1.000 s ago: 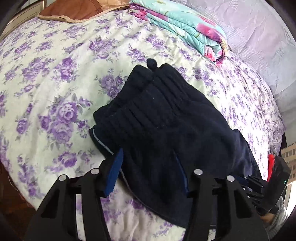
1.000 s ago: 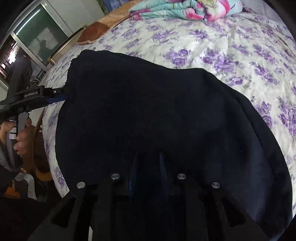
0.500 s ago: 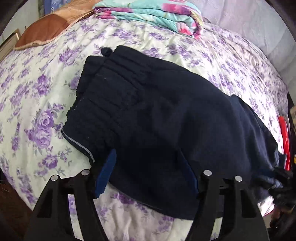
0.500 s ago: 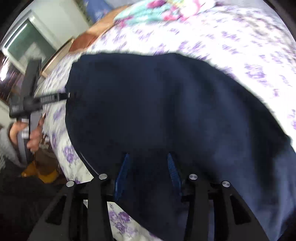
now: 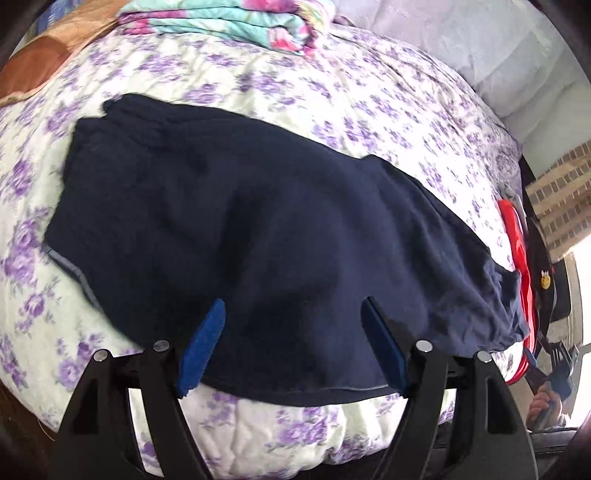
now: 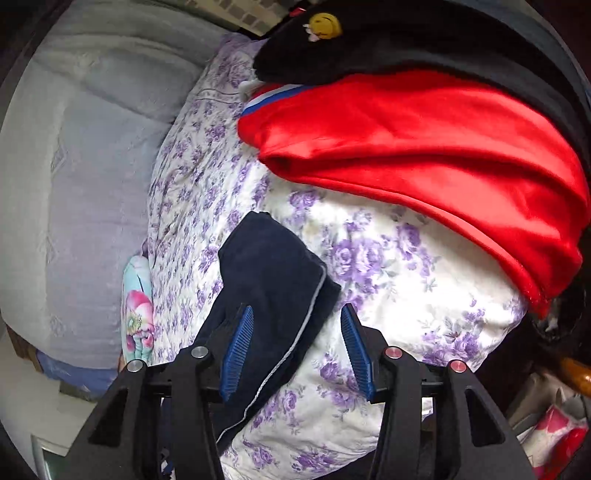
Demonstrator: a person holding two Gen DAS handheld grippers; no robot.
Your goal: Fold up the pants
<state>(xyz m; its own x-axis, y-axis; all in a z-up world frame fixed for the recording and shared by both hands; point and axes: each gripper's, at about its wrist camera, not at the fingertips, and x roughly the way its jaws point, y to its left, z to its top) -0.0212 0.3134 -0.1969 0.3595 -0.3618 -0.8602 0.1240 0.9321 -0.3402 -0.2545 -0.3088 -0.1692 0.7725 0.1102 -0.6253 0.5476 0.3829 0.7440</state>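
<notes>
Dark navy pants point(image 5: 258, 229) lie spread lengthwise on the floral bedspread point(image 5: 332, 92), waistband at the upper left and leg hems at the right. My left gripper point(image 5: 291, 332) hovers over their near edge. Its jaws are opening, with cloth beneath the blue pads point(image 5: 201, 350) but not pinched. In the right wrist view the pants' leg end point(image 6: 269, 280) lies on the bedspread point(image 6: 388, 295). My right gripper point(image 6: 295, 347) is over it, jaws opening, pads clear of the cloth. The right gripper point(image 5: 546, 365) also shows at the far right of the left wrist view, held by a hand point(image 5: 543, 402).
A red garment point(image 6: 424, 147) and a black one with a smiley badge point(image 6: 369, 48) lie at the bed's end beside the leg hems. A folded teal floral blanket point(image 5: 229, 22), a brown cushion point(image 5: 37, 62) and a pale quilt point(image 5: 480, 48) lie along the far side.
The right gripper let go of the navy cloth, rolled and swung along the pants to the leg end. The left gripper's jaws widened and it shifted sideways. The pants now lie stretched out.
</notes>
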